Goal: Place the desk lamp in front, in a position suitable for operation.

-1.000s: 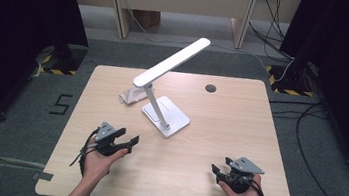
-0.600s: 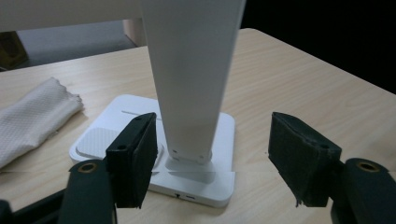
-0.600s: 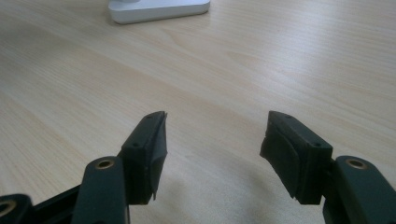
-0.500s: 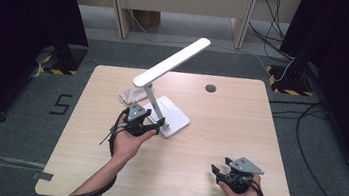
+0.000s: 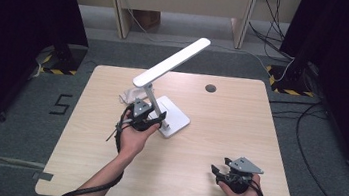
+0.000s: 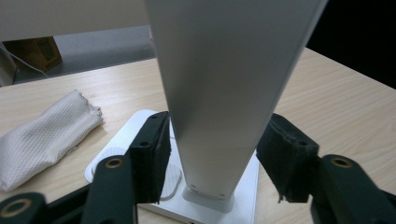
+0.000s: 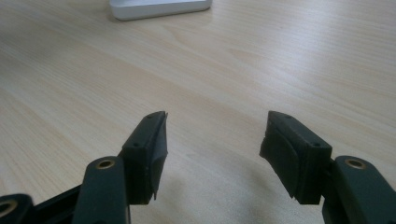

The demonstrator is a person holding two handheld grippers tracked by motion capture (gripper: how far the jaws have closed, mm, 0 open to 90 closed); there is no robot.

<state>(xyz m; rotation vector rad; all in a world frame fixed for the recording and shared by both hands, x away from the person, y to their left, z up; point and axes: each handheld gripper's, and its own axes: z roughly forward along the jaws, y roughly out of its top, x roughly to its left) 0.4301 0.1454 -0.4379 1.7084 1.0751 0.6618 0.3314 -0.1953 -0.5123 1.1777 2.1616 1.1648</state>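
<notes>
Plainly, the lamp (image 5: 163, 94) stood left of centre on the table (image 5: 229, 130), its stem between the jaws of the left gripper (image 6: 212, 154), which had just been closing; the left pad looked to touch it, the right did not yet; an off-centre squeeze could tip the base (image 5: 174, 119) or skid it toward the cloth (image 6: 44, 135); the right gripper (image 7: 212, 149) rested gaping, holding nothing.

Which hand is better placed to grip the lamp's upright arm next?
Left. The left claw already straddles the lamp arm, its jaws just closing in. The right claw sits open over bare table, away from the lamp.
</notes>
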